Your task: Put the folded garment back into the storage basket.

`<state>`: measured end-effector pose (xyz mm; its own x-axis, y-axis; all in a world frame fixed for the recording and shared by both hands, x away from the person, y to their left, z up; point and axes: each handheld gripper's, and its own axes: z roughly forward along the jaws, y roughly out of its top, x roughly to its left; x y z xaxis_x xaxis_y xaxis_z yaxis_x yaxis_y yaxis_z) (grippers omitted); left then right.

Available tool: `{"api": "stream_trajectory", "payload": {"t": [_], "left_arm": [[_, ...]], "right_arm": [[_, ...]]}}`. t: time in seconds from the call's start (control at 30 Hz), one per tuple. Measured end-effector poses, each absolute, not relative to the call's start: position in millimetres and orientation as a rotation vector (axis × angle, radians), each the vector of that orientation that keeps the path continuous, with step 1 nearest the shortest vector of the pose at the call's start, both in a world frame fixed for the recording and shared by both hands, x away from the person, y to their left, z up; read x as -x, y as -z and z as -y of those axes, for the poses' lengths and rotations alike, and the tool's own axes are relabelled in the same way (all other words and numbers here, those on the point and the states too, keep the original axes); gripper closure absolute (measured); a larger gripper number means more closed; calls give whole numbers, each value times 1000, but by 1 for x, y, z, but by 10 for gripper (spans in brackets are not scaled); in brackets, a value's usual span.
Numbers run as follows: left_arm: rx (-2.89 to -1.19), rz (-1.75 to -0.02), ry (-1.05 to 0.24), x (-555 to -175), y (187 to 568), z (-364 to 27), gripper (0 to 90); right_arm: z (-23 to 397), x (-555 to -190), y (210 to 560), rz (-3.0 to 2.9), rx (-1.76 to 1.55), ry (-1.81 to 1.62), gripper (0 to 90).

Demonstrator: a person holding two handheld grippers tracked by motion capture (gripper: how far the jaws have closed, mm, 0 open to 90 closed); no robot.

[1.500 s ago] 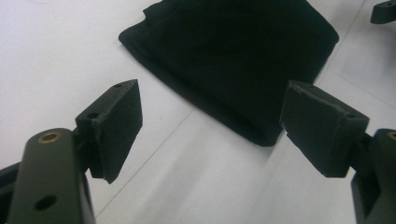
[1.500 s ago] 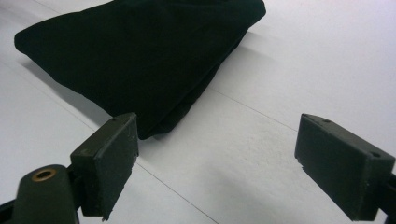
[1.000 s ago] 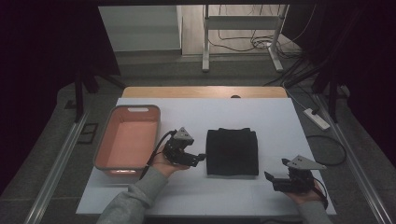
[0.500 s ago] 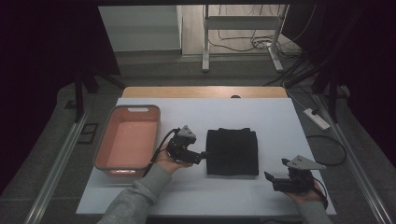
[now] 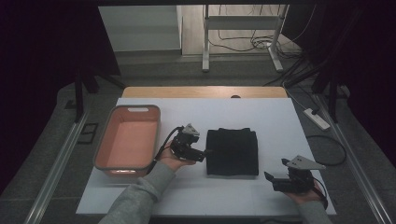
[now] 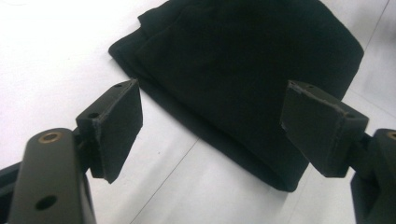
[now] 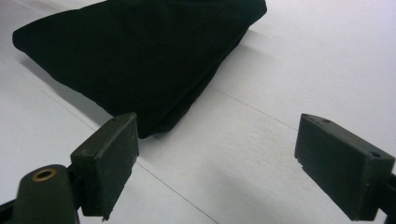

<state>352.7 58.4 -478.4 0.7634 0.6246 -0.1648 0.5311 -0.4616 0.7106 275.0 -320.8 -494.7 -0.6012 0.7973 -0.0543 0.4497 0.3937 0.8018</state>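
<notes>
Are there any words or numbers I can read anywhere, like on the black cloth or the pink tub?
None: no picture shows any readable words, numbers or signs.
Folded black cloth: plain, no label showing.
Pink tub: plain, no writing visible.
Left gripper and right gripper: bare black pads, no markings to read.
White table: blank.

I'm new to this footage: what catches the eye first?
A folded black cloth lies at the middle of the white table. An empty salmon-pink tub sits to its left. The left hand-held gripper, jaws open, points at the cloth's left edge.
</notes>
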Motion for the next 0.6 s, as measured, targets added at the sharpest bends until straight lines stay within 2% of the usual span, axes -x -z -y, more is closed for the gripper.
{"api": "stream_trajectory", "payload": {"t": [0.6], "left_arm": [[-2175,-860,-141,-365,475,-43,213]], "right_arm": [[321,-275,495,-2224,-1074,-1082,144]]}}
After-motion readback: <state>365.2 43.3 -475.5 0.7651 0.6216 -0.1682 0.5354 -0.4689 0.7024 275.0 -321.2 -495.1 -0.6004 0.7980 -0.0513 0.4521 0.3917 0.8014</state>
